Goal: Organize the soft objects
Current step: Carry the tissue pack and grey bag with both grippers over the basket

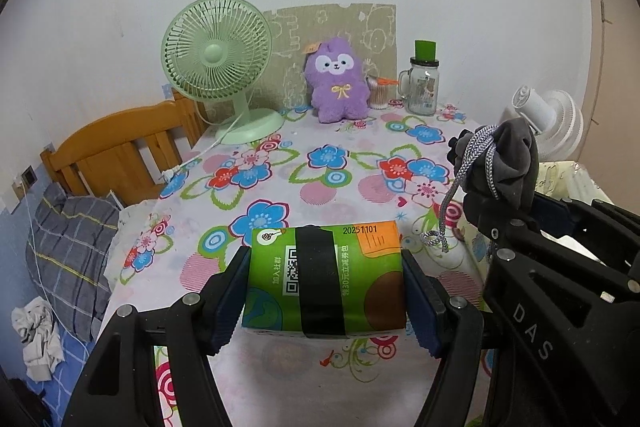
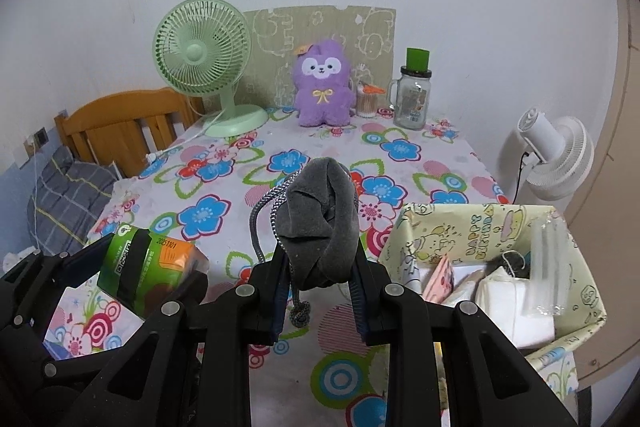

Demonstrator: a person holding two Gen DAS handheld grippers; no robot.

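1. Clamped in left gripper [image 1: 326, 291] jaws above the desk [image 1: 280, 187]: green tissue pack [image 1: 326, 279]; squeeze gently.
2. Clamped in right gripper [image 2: 320, 301] jaws: grey drawstring pouch [image 2: 320, 223]; lower into paper-lined box [image 2: 576, 267], cord clear.

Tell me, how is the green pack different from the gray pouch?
The green pack is bright and printed, with black tape around it; the gray pouch is plain, dark cloth with a dangling cord. The pack looks blocky and smooth; the pouch looks bunched and wrinkled. The left gripper holds the pack; the right gripper holds the pouch. Both are pinched between two fingers above the flowered tablecloth.
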